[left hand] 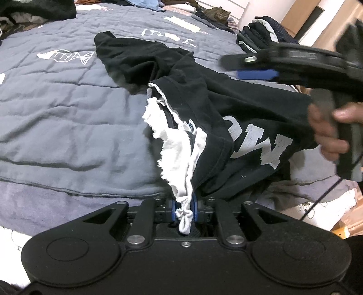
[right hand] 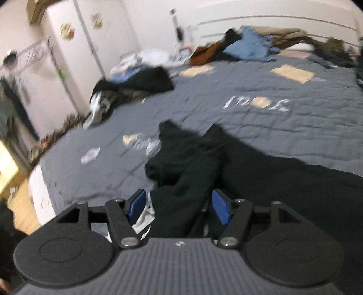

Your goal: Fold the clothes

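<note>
A grey-blue quilt [left hand: 56,109] covers the bed, stitched with a fish outline and pale lettering. Heaps of loose clothes [right hand: 247,48] crowd its far edge, another dark heap [right hand: 138,84] sits at the left side, and a folded dark stack [left hand: 261,34] lies at the right edge. A tabby cat [left hand: 219,13] rests at the far end.

The black T-shirt [left hand: 204,95] with large grey letters lies rumpled across the middle of the quilt, one end trailing away from the cameras.

The left gripper [left hand: 184,210] points down at the near edge, its jaws nearly closed and pinching the frayed white fabric [left hand: 177,145] bunched with the shirt's hem. The right gripper [right hand: 179,204], gripped by a bare hand [left hand: 326,127], is held level above the shirt's right part; its jaws stand apart, with black cloth passing between the blue pads [right hand: 221,208] and not pressed by them.

Only the left wrist view shows the hand and the lettering. The right wrist view, blurred, alone shows a white wardrobe [right hand: 74,52] and wooden floor [right hand: 22,204].
</note>
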Motion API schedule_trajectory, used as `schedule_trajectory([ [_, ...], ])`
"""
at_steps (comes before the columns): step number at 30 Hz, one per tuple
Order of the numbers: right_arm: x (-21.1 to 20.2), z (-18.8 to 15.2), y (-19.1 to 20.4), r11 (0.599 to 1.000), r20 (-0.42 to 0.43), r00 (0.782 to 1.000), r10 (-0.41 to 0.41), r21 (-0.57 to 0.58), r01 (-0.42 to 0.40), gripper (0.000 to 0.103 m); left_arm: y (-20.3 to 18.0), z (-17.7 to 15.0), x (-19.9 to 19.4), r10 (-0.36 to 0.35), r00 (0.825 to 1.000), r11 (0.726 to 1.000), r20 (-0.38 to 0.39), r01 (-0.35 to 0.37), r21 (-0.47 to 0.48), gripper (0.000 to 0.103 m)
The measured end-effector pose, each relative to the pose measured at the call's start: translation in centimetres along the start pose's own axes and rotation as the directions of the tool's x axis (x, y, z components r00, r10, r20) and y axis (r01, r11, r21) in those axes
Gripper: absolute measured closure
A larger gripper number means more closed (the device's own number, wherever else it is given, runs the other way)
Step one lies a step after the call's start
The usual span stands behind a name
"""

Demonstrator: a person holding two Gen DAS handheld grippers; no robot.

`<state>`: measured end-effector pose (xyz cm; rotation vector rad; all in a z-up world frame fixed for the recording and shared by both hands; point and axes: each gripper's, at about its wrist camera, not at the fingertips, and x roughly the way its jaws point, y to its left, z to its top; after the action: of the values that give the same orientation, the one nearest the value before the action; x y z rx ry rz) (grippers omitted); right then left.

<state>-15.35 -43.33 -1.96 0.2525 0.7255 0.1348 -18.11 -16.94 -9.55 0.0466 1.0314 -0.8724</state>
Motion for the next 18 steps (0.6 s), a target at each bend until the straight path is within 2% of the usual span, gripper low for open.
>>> schedule_trajectory([
  [4, 2.5, -0.3, 1.4, 1.0, -0.033, 0.999, -0.002, -0.027, 0.001, 0.039, -0.1, -0.1, 0.4, 0.006, 1.0, 1.0, -0.013, -0.006, -0.001, 0.083],
  [6, 3.4, -0.3, 1.6, 1.0, -0.05, 0.999, 0.001, -0.031, -0.003, 0.039, -0.3, -0.2, 0.4, 0.013, 1.0, 1.0, -0.018, -0.013, 0.01, 0.075],
  [8, 4.0, -0.3, 1.8, 0.999, -0.067, 0.998, 0.012, -0.032, -0.014, 0.039, -0.4, -0.2, 0.4, 0.016, 1.0, 1.0, -0.017, -0.015, 0.022, 0.073],
  [10, 4.6, -0.2, 2.0, 0.999, -0.088, 0.996, 0.02, -0.024, -0.022, 0.039, -0.4, -0.2, 0.4, 0.016, 1.0, 1.0, -0.019, -0.016, 0.023, 0.067],
  [12, 5.1, -0.2, 2.2, 0.999, -0.11, 0.993, 0.036, -0.013, -0.037, 0.039, -0.4, -0.1, 0.3, 0.022, 1.0, 1.0, -0.017, -0.022, 0.019, 0.053],
  [15, 6.0, -0.2, 2.6, 0.999, -0.126, 0.991, 0.04, -0.02, -0.042, 0.039, -0.2, 0.0, 0.4, 0.03, 0.999, 0.999, -0.015, -0.029, 0.015, 0.045],
  [18, 7.1, -0.5, 3.0, 0.999, -0.143, 0.99, 0.013, -0.038, -0.018, 0.039, -0.1, 0.0, 0.4, 0.037, 0.999, 0.999, -0.013, -0.037, 0.01, 0.042],
])
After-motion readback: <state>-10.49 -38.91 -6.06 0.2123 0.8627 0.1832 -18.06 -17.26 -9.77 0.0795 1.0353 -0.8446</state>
